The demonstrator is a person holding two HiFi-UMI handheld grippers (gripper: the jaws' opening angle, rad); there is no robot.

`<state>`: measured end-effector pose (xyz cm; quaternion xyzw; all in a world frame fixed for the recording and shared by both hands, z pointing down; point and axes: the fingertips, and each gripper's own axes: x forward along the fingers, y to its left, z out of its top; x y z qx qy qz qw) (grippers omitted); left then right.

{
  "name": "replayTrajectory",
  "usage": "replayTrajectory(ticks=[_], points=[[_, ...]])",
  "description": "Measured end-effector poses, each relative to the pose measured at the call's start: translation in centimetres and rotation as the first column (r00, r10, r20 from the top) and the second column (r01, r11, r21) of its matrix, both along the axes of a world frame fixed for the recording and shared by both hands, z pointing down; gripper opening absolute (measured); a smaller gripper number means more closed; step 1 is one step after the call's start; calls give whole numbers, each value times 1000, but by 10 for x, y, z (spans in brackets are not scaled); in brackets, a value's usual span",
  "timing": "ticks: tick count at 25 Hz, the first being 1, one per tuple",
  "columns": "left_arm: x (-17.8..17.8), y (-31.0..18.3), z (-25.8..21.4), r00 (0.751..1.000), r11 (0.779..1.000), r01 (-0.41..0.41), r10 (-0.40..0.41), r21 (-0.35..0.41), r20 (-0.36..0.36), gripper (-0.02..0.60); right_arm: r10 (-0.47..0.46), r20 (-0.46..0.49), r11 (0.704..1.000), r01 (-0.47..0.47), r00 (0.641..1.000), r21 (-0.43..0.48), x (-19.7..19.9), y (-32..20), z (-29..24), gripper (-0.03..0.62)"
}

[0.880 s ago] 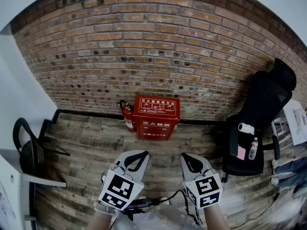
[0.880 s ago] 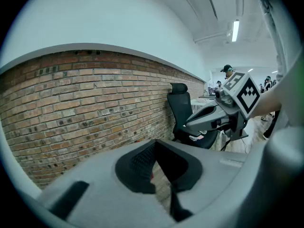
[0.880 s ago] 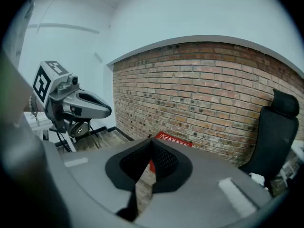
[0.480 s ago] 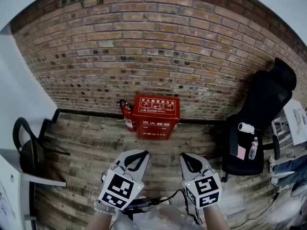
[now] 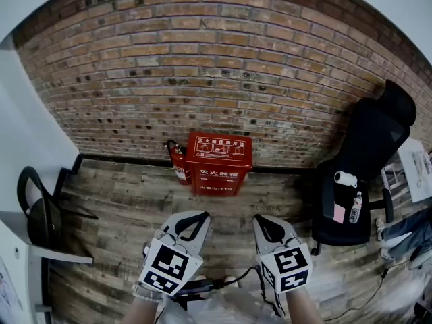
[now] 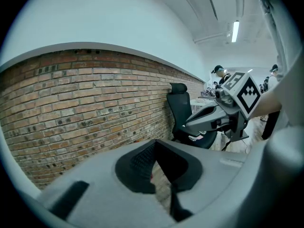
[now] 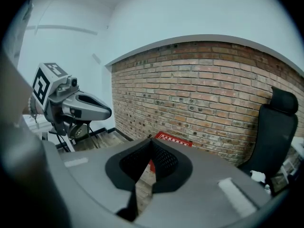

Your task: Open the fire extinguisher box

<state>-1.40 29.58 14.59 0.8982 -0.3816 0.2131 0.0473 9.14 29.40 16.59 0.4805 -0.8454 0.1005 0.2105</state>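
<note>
The red fire extinguisher box (image 5: 219, 164) stands closed on the wooden floor against the brick wall, with white print on its lid and front. A red extinguisher (image 5: 178, 162) stands against its left side. My left gripper (image 5: 202, 216) and right gripper (image 5: 257, 220) hover side by side well short of the box, both pointing toward it, both shut and empty. In the right gripper view the box (image 7: 173, 139) shows just beyond the closed tips of the right gripper (image 7: 150, 139). The left gripper (image 6: 154, 142) in its own view faces the brick wall.
A black office chair (image 5: 368, 160) with a bottle (image 5: 356, 209) on its seat stands right of the box. A black stool (image 5: 40, 214) sits at the left by a white wall (image 5: 27, 133). A cable (image 5: 233, 279) trails between my grippers.
</note>
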Motion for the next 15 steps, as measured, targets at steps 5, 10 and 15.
replayTrajectory(ticks=[5,10,15], points=[[-3,-3,0,1000,1000,-8,8,4,-8,-3,9,-12,1000,-9,1000,-9,-2,0,2,8],[-9,-3,-3,1000,1000,-23,23,11,-15,-3,26,-18,1000,-26,999,-2,-8,0,-1,8],[-20,-1,-7,999,999,-39,39,16,-32,-3,52,-21,999,-52,998,7,-17,2,-3,8]])
